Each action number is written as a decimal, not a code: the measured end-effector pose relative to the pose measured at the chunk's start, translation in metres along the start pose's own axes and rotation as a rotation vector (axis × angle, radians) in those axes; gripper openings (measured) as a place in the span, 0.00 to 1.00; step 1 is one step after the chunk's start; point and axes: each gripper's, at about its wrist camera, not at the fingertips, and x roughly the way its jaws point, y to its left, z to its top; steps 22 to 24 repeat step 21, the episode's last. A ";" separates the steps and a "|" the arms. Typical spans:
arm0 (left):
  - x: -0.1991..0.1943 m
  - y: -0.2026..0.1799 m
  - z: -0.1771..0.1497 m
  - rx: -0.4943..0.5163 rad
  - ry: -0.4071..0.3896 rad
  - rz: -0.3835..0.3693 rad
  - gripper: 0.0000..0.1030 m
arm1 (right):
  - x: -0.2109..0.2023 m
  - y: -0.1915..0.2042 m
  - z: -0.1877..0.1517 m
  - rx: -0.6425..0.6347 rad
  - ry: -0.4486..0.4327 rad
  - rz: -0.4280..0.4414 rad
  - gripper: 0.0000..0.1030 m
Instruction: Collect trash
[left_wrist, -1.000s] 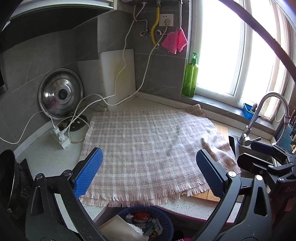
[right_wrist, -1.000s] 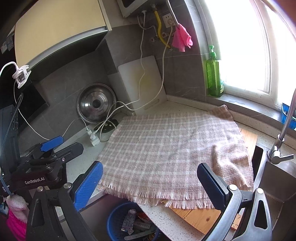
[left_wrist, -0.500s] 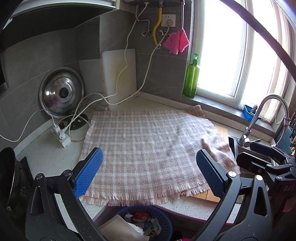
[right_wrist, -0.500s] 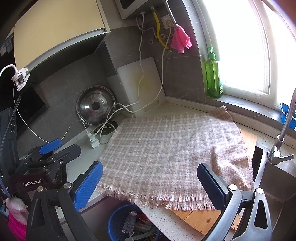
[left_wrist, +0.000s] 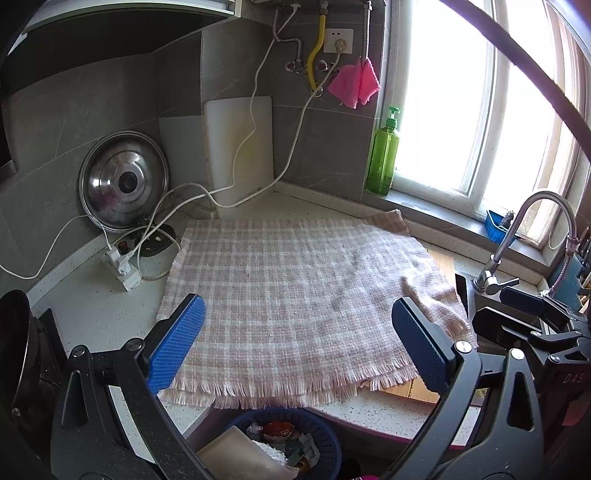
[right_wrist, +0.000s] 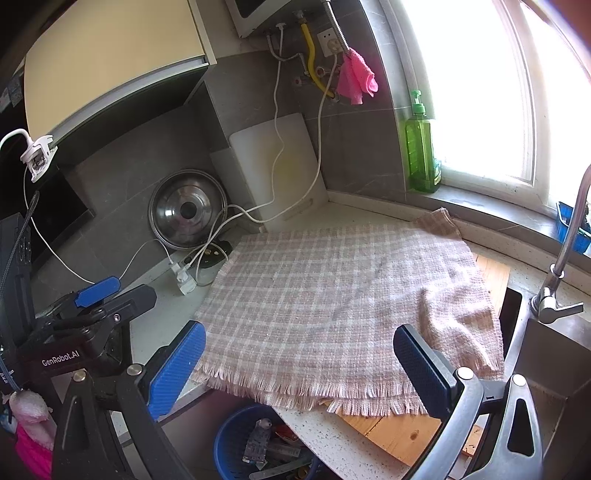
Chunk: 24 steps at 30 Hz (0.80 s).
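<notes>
A blue perforated trash basket (left_wrist: 325, 435) stands on the floor below the counter's front edge, holding wrappers and a beige bag (left_wrist: 240, 458). The right wrist view shows the same basket (right_wrist: 229, 443) with a clear wrapper (right_wrist: 256, 443) inside. My left gripper (left_wrist: 299, 345) hovers open over the front of a pink plaid cloth (left_wrist: 295, 280), with nothing between its blue pads. My right gripper (right_wrist: 301, 369) is likewise open and empty above the cloth's fringed edge (right_wrist: 332, 398). No loose trash shows on the cloth.
A pot lid (left_wrist: 123, 184), white cutting board (left_wrist: 240, 147), power strip (left_wrist: 123, 267) and cords line the back left. A green soap bottle (left_wrist: 382, 158) sits on the window sill. Faucet (left_wrist: 517, 236) and sink (right_wrist: 546, 369) are at right; wooden board (right_wrist: 399, 432) under the cloth.
Both views have drifted slightly, with the counter corner sitting a little lower in frame. Both grippers stay open and nothing was picked up.
</notes>
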 end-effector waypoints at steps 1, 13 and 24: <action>0.000 0.000 0.000 0.001 0.002 0.000 0.99 | 0.000 0.000 0.000 0.000 0.001 -0.001 1.00; 0.001 -0.004 -0.002 -0.007 -0.002 0.013 0.99 | 0.003 -0.002 -0.002 0.010 0.011 -0.006 1.00; 0.001 -0.014 -0.004 -0.009 -0.038 0.097 1.00 | 0.007 -0.004 -0.002 0.010 0.021 0.000 1.00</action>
